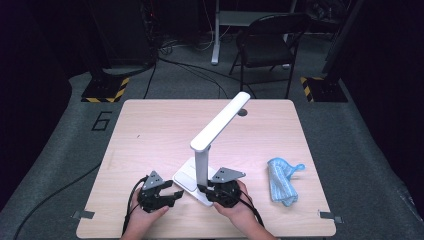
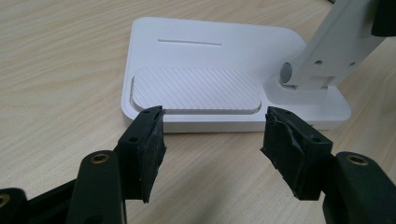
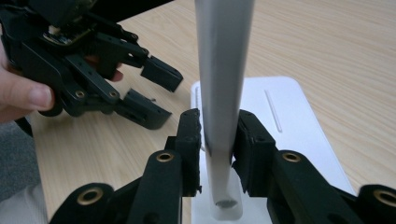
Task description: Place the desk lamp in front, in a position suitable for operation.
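Your right claw (image 3: pixel 217 140) is clamped on the upright post (image 3: pixel 222 93) of the white desk lamp (image 1: pixel 212 145), low down near the hinge where the post meets the lamp's base (image 2: pixel 210 60). In the right gripper view the post stands squarely between the two pads, which press on it from either side. In the high view that claw (image 1: pixel 207 189) sits at the near right corner of the base, with your hand behind it.

Your left claw (image 2: pixel 212 140) is partly open and holds nothing. In the left gripper view it faces the near edge of the base, with the ribbed pad (image 2: pixel 196 89) of the base straight ahead between the jaws; the pads are just short of the base and not touching it. From above, this claw (image 1: pixel 172 192) lies just left of the base, low over the surface (image 1: pixel 150 130).

The lamp head (image 1: pixel 220 122) slants up and away toward the far side. A blue cloth (image 1: pixel 282 180) lies on the surface well to the right of your right hand.
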A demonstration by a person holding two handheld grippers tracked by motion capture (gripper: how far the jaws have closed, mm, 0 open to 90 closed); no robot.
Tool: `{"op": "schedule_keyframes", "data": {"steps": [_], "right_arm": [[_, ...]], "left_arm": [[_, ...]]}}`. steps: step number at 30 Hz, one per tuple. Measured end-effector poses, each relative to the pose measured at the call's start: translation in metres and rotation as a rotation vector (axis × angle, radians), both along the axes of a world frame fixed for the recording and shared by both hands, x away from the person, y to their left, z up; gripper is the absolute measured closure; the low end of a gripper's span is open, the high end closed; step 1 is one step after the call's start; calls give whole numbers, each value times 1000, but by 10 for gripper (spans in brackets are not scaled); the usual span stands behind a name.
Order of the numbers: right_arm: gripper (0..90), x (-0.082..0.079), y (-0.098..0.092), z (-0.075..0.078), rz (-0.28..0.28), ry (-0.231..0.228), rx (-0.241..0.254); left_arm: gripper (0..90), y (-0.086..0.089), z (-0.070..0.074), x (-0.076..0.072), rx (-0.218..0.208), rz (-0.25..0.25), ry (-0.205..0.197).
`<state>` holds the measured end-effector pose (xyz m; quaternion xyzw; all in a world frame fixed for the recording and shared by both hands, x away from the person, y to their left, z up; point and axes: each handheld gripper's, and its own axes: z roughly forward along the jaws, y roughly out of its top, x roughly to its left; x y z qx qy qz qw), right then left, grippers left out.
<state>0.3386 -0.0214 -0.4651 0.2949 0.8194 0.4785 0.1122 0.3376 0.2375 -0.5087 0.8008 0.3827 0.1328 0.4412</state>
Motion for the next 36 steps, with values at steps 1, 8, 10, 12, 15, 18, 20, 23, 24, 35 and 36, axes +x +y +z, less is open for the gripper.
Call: {"op": "schedule_keyframes", "data": {"steps": [1, 8, 10, 12, 15, 18, 20, 23, 24, 35, 36], "right_arm": [[726, 0, 2, 0, 4, -1, 10], [709, -3, 17, 1, 25, 3, 16], [682, -4, 20, 1, 41, 5, 18], [610, -5, 19, 1, 53, 6, 32], [573, -7, 17, 1, 48, 10, 31], [514, -11, 6, 2, 27, 16, 42], [486, -12, -3, 2, 23, 14, 46], [469, -15, -11, 2, 22, 20, 46], [462, -17, -17, 2, 20, 17, 46], [428, -27, -62, -1, -49, -34, 27], [427, -27, -64, -2, -54, -33, 30]], "left_arm": [[381, 0, 0, 0, 0, 0, 0], [381, -2, 4, -4, -9, -42, 13], [381, -3, 6, -8, -10, -55, 9], [381, -4, 10, -13, -23, -77, 5], [380, -9, 12, -16, -40, -78, -9], [378, -21, 15, -22, -33, -119, -6], [377, -29, 17, -24, -33, -130, -10], [377, -34, 20, -24, -34, -133, -7], [377, -36, 22, -24, -37, -129, -13], [413, -51, 52, -20, -63, -117, -45], [420, -51, 52, -20, -63, -117, -45]]}}
